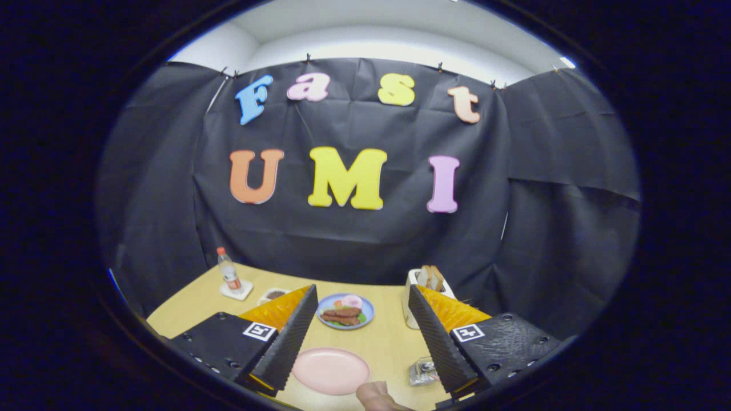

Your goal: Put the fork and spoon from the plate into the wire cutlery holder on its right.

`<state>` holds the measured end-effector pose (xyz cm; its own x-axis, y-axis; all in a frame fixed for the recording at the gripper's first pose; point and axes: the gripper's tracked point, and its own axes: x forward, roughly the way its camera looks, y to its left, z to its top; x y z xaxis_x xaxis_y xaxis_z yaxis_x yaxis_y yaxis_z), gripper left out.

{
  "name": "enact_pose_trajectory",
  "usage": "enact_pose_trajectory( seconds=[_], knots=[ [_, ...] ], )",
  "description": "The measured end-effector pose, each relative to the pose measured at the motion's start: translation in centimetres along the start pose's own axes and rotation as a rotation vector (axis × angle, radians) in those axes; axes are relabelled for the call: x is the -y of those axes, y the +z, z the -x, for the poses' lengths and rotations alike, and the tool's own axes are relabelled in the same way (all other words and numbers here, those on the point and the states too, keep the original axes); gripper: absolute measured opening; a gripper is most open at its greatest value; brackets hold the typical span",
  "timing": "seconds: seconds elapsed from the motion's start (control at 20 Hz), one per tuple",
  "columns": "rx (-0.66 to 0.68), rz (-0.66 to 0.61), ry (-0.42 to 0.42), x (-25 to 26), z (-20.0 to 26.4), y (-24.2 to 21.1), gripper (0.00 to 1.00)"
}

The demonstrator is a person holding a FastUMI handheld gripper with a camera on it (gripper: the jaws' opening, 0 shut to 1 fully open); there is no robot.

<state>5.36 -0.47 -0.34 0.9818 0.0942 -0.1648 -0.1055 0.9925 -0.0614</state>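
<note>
My gripper (362,289) is held above the wooden table (388,342) with its fingers wide open and nothing between them. Low between the fingers lies a pink plate (331,371); the part of its top that I see is bare. A small shiny metallic object (421,371), possibly the wire cutlery holder, sits to the plate's right against the inner side of the right finger (437,337), partly hidden by it. A person's fingertip (374,397) pokes in just in front of the pink plate.
Beyond the pink plate is a blue plate (345,311) with sausages and vegetables. A white toaster (412,297) holding bread stands behind the right finger. At the far left are a bottle (228,271) on a white coaster and a small dish (274,295).
</note>
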Motion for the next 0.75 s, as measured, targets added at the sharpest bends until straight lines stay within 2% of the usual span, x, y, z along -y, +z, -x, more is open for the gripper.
enact_pose_trajectory(
  seconds=[0.15,0.3,0.75],
  knots=[
    [0.099,0.001,-0.030,-0.5,1.5,2.4,0.96],
    [0.147,0.033,-0.013,-2.2,2.8,3.6,0.96],
    [0.143,0.029,-0.005,-5.7,5.3,3.5,0.96]
  ],
)
